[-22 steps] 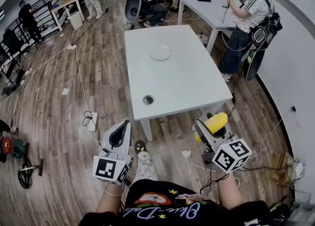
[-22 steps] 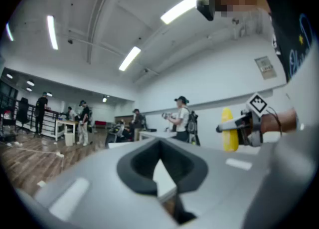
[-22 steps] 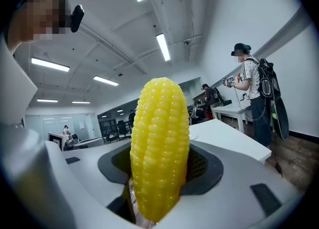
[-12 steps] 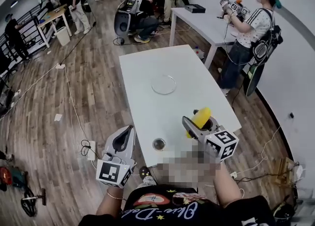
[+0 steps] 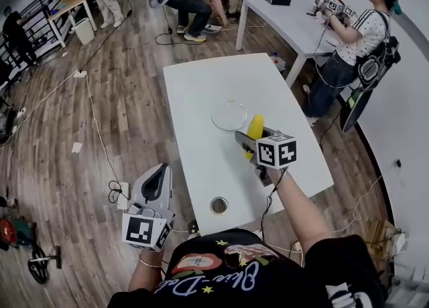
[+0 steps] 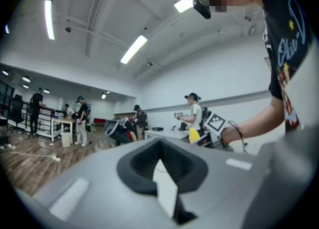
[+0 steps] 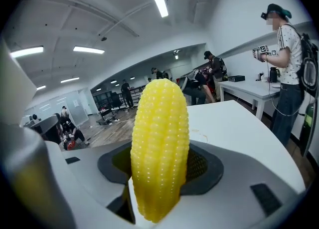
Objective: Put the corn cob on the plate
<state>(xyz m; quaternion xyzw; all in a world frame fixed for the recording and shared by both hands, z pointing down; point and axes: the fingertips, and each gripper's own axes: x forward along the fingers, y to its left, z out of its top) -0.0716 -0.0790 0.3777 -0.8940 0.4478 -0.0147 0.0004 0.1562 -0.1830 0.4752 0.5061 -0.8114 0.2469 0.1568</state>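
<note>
**Left claw**, nearest: held short of the worktop, jaws drawn together on nothing. **Right claw**: clenched on the lower part of the corn cob, which juts tip-first from the jaws above the worktop. The clear plate lies just ahead and to the left of this claw. Advised: bring the cob over the plate's centre and lower it almost to rest before releasing, since a rounded cob probably rolls off a shallow rim.
</note>
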